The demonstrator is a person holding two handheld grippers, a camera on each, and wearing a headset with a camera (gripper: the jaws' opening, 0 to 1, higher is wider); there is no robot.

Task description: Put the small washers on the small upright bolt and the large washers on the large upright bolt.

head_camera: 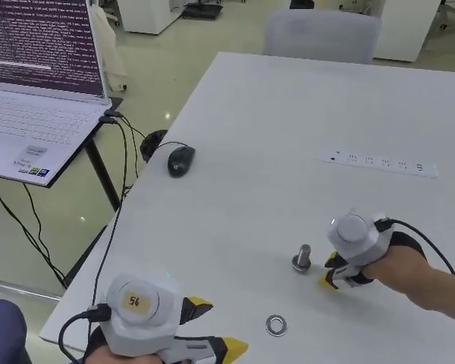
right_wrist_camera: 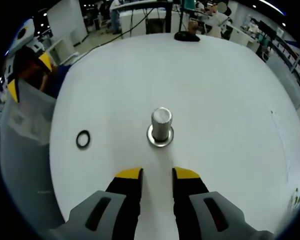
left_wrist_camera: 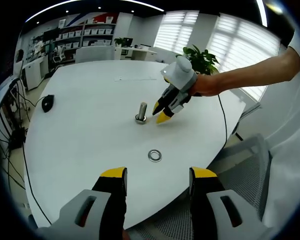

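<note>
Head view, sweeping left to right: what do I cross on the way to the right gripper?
laptop → mouse → loose washer → upright bolt → right gripper

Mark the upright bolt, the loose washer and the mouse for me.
upright bolt [right_wrist_camera: 161,126]: right gripper view, on its shaft.
loose washer [head_camera: 269,326]: head view, on its rim.
mouse [head_camera: 180,161]: head view, on its back.

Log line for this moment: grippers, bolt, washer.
left gripper: open, empty | right gripper: open, empty, beside bolt | bolt: upright | washer: loose on table
</note>
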